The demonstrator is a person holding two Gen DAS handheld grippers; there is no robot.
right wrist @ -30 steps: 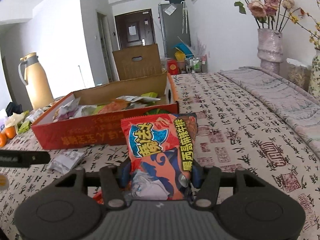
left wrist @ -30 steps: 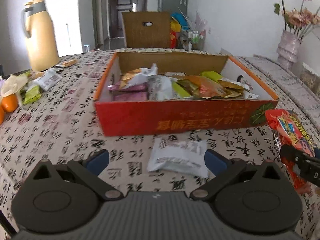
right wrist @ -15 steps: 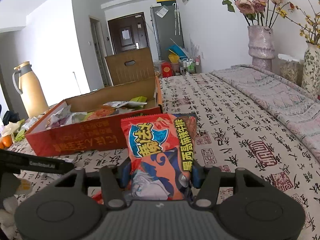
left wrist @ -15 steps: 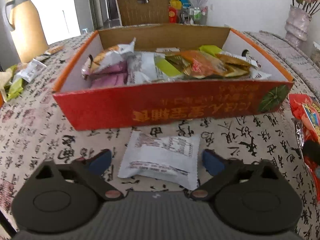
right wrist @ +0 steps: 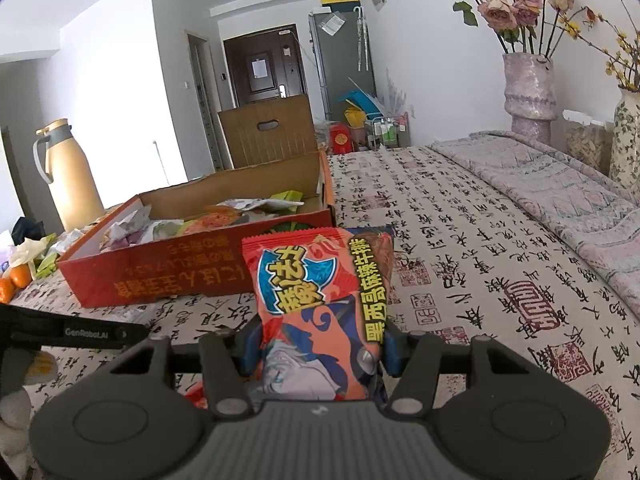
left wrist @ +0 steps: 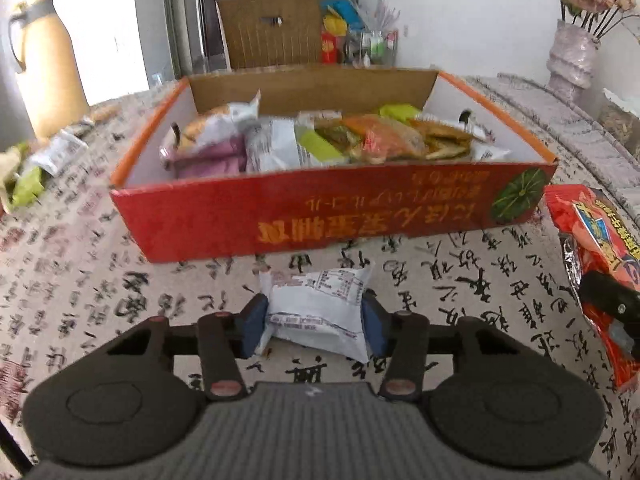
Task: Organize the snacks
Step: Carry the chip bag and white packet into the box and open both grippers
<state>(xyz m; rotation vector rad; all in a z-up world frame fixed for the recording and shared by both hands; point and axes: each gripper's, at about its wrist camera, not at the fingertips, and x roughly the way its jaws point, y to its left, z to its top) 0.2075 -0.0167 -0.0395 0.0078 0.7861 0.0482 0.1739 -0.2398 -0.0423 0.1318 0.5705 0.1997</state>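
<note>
Left gripper [left wrist: 314, 322] has just been closing and now pinches the one white packet [left wrist: 320, 306] lying on the tablecloth just in front of the red box [left wrist: 320, 216]. Right gripper [right wrist: 318, 346] clamps one orange snack bag [right wrist: 316, 296]. Puffy packet could squirt out if lifted quickly, I'd guess.
</note>
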